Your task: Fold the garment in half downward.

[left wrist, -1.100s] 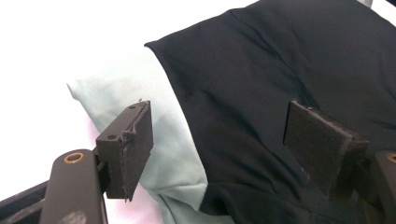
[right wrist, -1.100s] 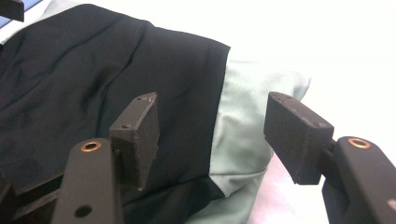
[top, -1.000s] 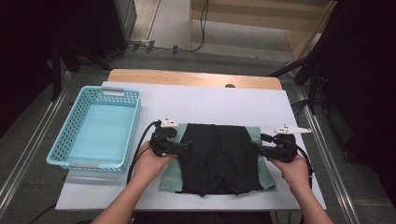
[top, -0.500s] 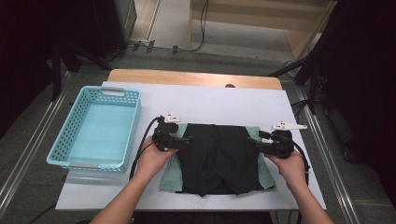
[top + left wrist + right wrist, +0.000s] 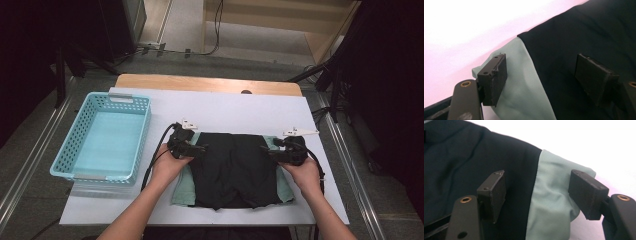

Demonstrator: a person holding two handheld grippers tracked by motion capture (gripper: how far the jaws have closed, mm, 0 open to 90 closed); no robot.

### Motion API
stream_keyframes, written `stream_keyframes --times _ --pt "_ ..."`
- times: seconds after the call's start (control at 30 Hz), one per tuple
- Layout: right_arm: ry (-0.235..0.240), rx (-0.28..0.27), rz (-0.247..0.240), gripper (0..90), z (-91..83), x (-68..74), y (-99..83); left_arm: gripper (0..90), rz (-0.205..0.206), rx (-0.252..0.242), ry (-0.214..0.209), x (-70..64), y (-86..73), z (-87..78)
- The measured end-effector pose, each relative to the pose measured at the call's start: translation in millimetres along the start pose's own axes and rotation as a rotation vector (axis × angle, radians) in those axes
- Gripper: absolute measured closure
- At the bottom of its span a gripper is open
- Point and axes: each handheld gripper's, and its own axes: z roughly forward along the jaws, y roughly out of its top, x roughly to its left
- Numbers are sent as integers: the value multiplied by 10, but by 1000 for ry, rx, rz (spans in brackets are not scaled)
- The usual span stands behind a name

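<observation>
A black garment (image 5: 235, 170) lies flat on a pale green cloth (image 5: 183, 187) at the front middle of the white table (image 5: 240, 107). My left gripper (image 5: 199, 149) hovers over the pile's left far corner, jaws open. In the left gripper view its jaws straddle the seam where the black garment (image 5: 584, 37) overlaps the green cloth (image 5: 524, 92). My right gripper (image 5: 267, 151) sits at the right far corner, open too. In the right gripper view the jaws span the black garment (image 5: 469, 155) and the green cloth (image 5: 551, 195), with nothing pinched.
A light blue plastic basket (image 5: 80, 165) stands empty at the table's left. A wooden strip (image 5: 210, 83) runs along the far edge. Black cables trail from both grippers toward the person's forearms. Dark floor and metal rails flank the table.
Both grippers have edged slightly toward the far corners of the clothes pile. The garment and green cloth have not moved.
</observation>
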Motion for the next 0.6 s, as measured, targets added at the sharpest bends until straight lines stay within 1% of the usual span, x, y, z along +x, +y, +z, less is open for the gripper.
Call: stream_keyframes --times 0.1,0.13,0.3,0.43,0.53,0.6 --pt "0 15 2 287 50 -1 -24 290 5 12 3 11 -35 37" --pt "1 24 1 288 70 -1 -39 297 3 11 -3 15 -46 46" --pt "-1 41 -2 293 117 18 -80 330 -20 3 -22 35 -74 56" --pt "5 43 7 310 135 28 -102 389 -51 -4 -55 51 -108 68" --pt "12 47 18 336 144 37 -111 434 -57 -7 -66 49 -129 66" --pt "26 49 26 384 148 41 -118 454 -74 -21 -73 39 -151 79"
